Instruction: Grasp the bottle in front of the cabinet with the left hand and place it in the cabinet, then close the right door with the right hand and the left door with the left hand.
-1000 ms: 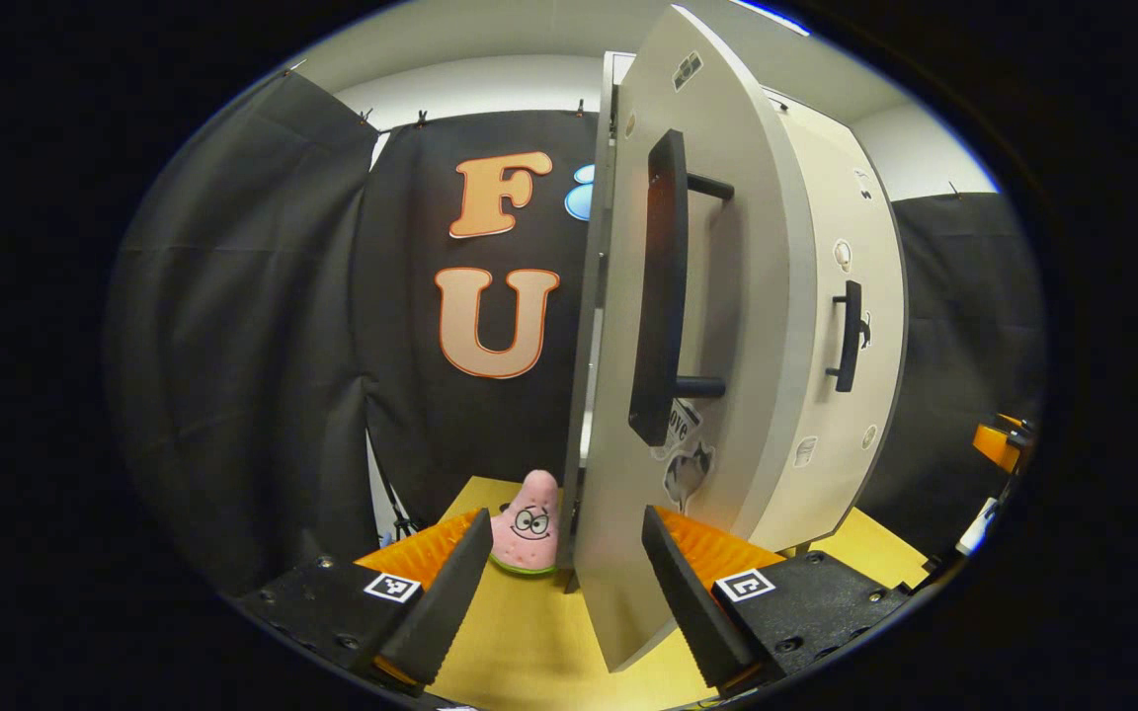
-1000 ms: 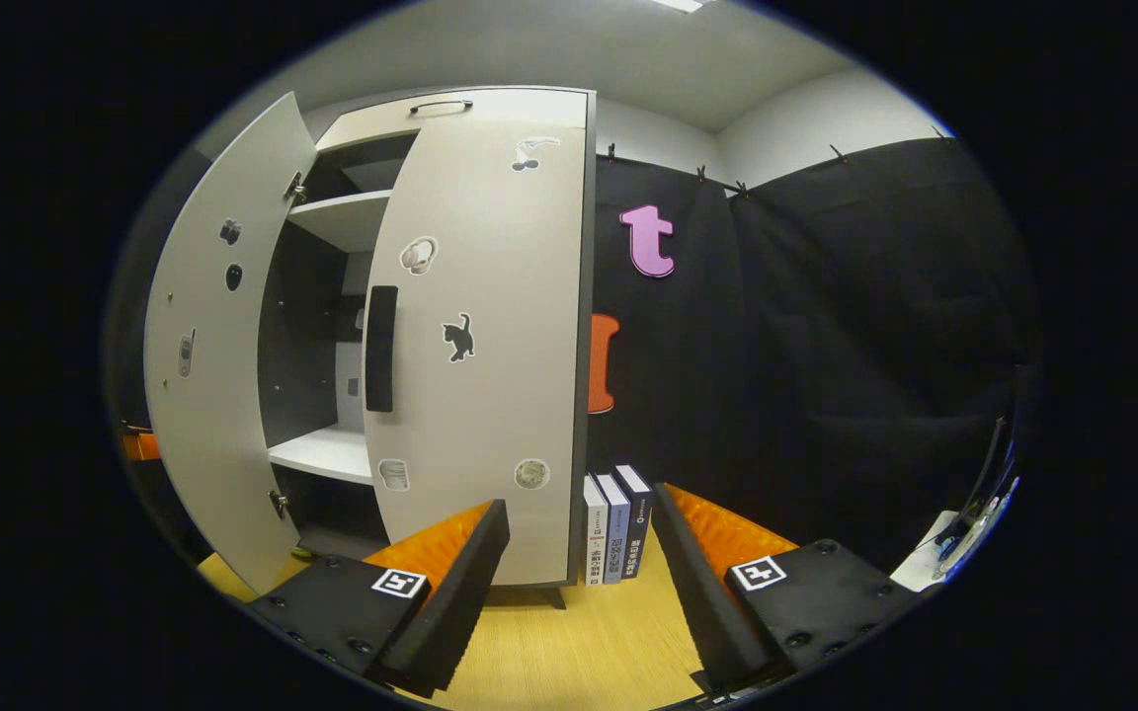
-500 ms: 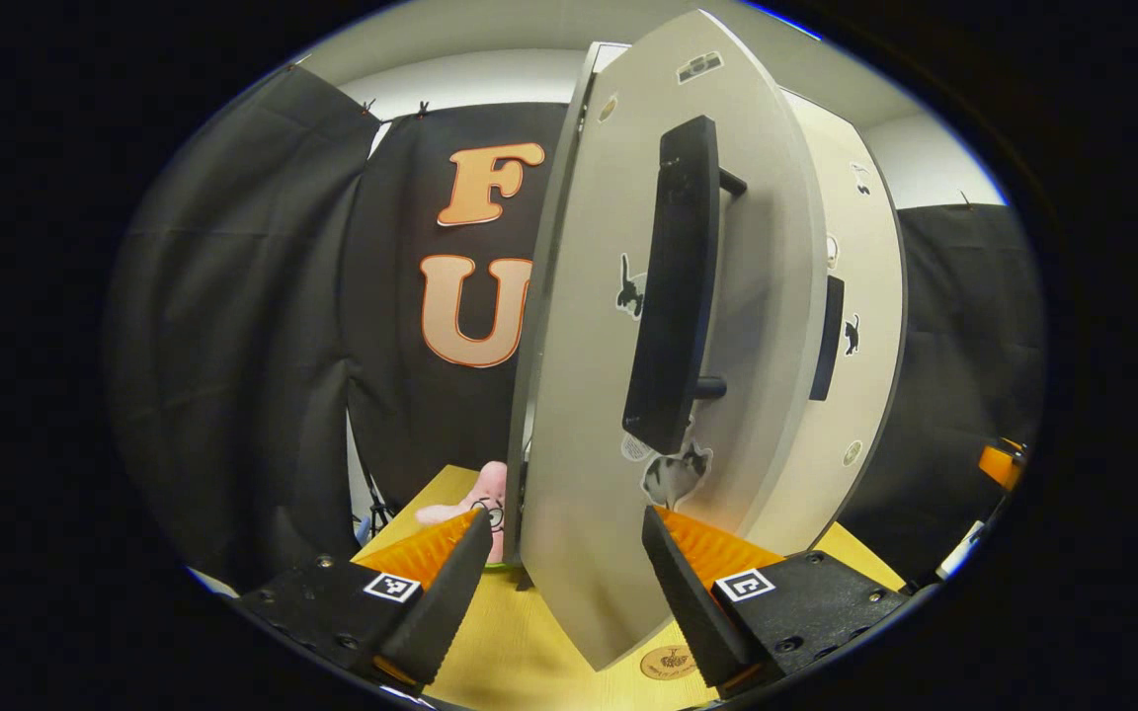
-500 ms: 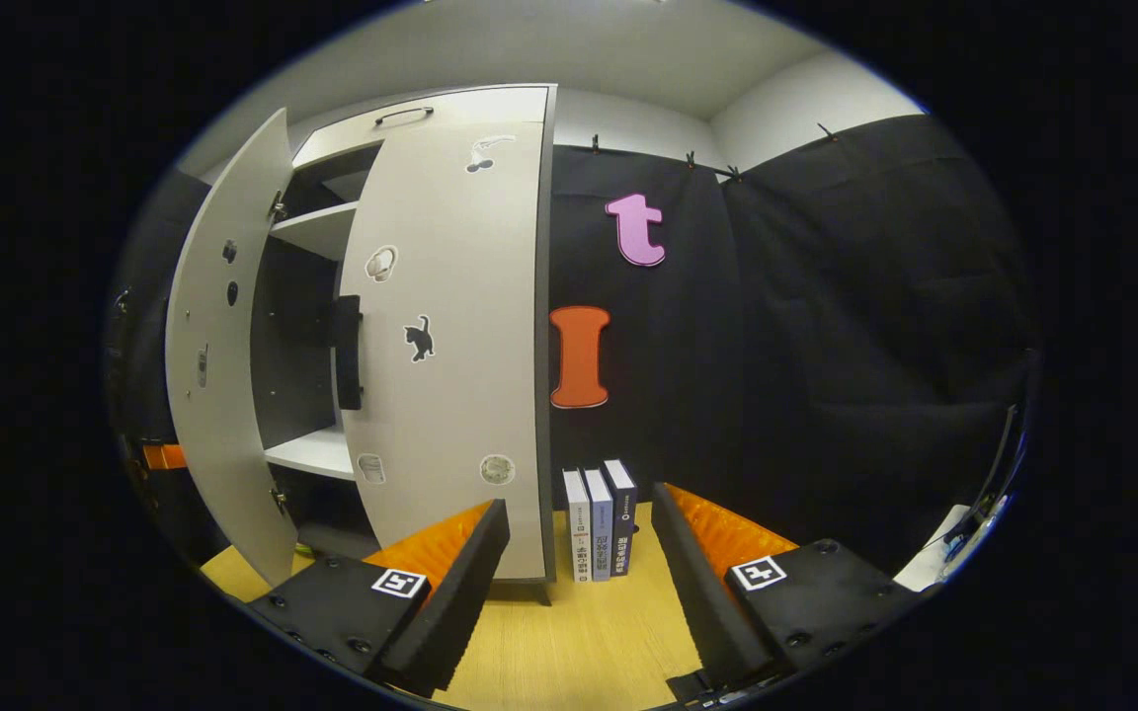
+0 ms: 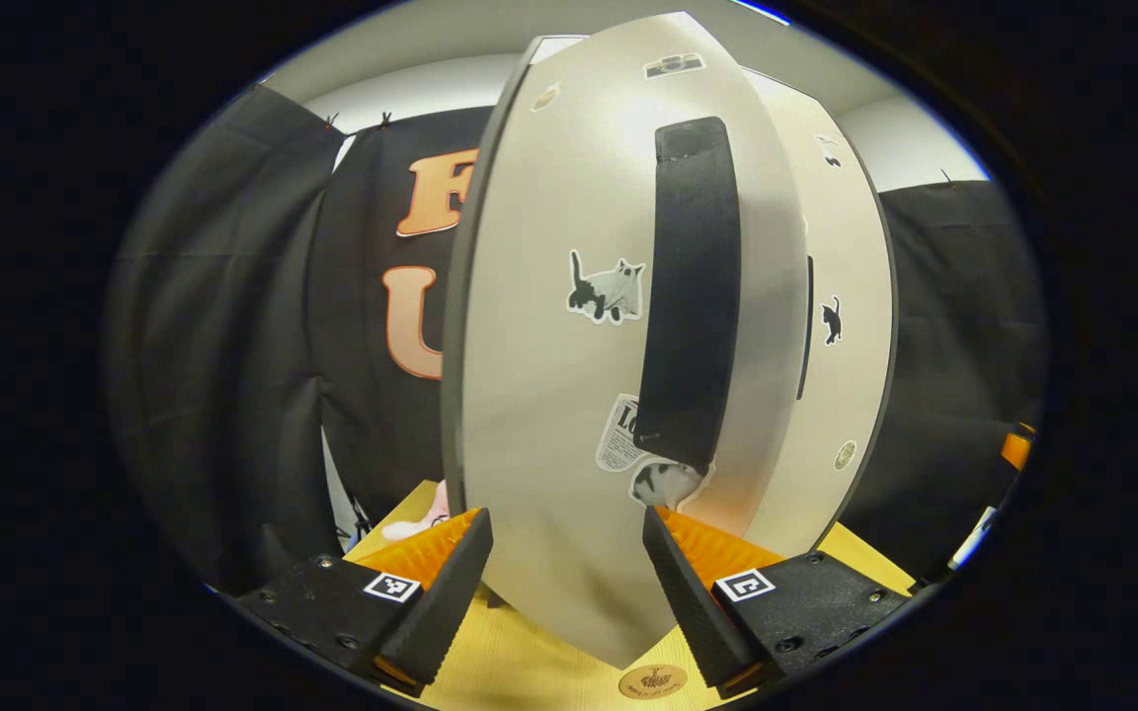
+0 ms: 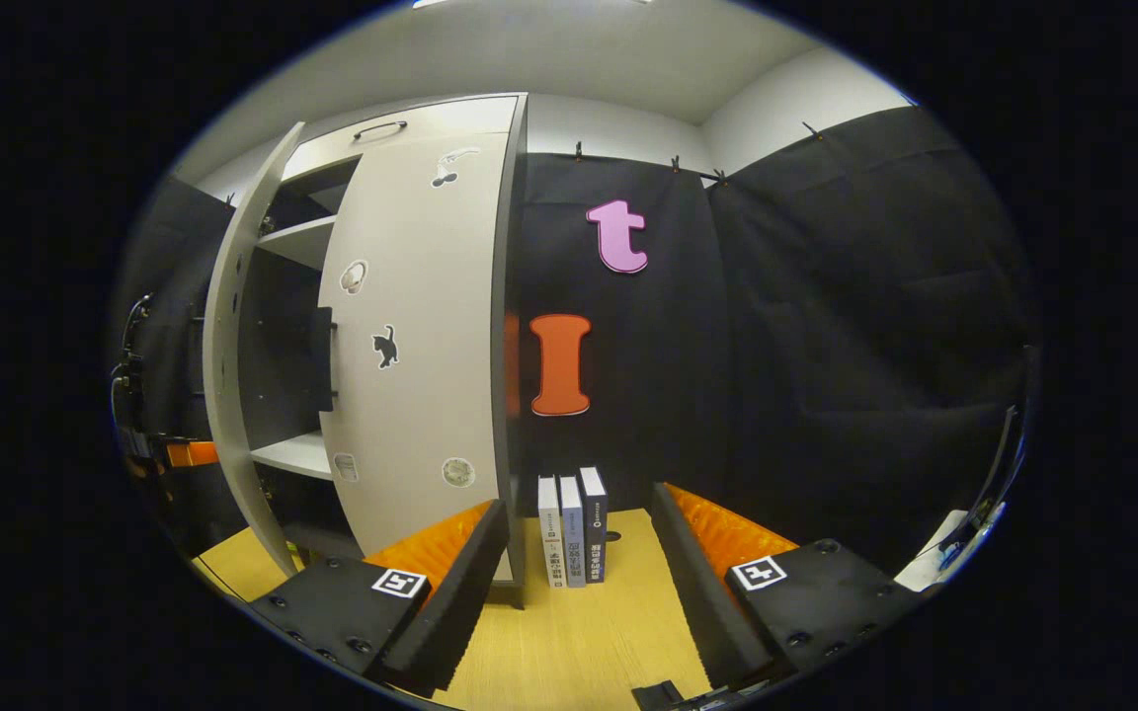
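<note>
While closing the last panel, going left to right: left tongs [image 5: 567,578] gaping, nothing gripped, pressed up near the left door [image 5: 569,395], ajar, its black bar handle [image 5: 692,296] just beyond. Stiff, light board on hinges, so best pushed flat near that handle edge, not pinched. Right door [image 6: 411,326] shut. Right tongs [image 6: 579,583] likewise parted and empty, over the worktop [image 6: 589,632] before the books [image 6: 571,528]. Bottle presumably inside the cabinet, hidden.
</note>
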A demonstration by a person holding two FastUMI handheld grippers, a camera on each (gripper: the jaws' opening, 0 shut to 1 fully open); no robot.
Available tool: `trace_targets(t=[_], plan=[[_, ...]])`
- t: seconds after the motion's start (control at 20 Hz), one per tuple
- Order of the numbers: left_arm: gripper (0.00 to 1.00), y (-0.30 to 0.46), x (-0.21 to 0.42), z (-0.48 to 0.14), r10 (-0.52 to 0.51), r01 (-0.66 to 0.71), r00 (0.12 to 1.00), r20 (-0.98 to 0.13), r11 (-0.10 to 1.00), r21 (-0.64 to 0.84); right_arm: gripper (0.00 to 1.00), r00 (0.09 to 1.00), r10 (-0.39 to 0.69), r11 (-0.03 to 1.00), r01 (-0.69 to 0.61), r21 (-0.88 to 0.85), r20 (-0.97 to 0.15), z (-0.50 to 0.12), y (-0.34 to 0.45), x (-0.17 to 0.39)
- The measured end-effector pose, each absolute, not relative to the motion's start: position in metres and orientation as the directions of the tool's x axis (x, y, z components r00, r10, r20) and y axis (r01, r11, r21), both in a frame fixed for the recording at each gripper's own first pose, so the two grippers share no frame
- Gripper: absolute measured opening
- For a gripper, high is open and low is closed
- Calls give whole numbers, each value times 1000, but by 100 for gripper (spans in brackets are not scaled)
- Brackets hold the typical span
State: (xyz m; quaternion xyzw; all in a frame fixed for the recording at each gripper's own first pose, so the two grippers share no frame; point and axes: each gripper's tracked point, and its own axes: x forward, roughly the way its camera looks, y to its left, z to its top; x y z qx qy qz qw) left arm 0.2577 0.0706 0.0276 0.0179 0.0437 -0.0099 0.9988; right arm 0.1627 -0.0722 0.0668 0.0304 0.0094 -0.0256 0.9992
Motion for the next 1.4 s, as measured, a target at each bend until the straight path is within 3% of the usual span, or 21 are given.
trace_targets(t=[0.35, 1.0, 1.1, 1.25, 1.4], plan=[[93, 42, 304, 26, -9, 14, 998, -68, 997, 73, 96, 994, -107, 992, 108, 68, -21, 61, -108, 156], [94, 40, 313, 25, 9, -3, 997, -78, 997, 77, 96, 989, -142, 989, 143, 46, -35, 60, -127, 160], [93, 32, 306, 23, -12, 18, 992, -124, 999, 45, 96, 991, -130, 990, 132, 40, -33, 65, -124, 163], [94, 17, 279, 37, -70, 66, 990, -125, 997, -31, 96, 993, -117, 993, 117, 33, -15, 79, -118, 168], [94, 13, 241, 63, -87, 85, 991, -98, 996, -15, 96, 996, -90, 995, 90, 37, -6, 94, -109, 171]])
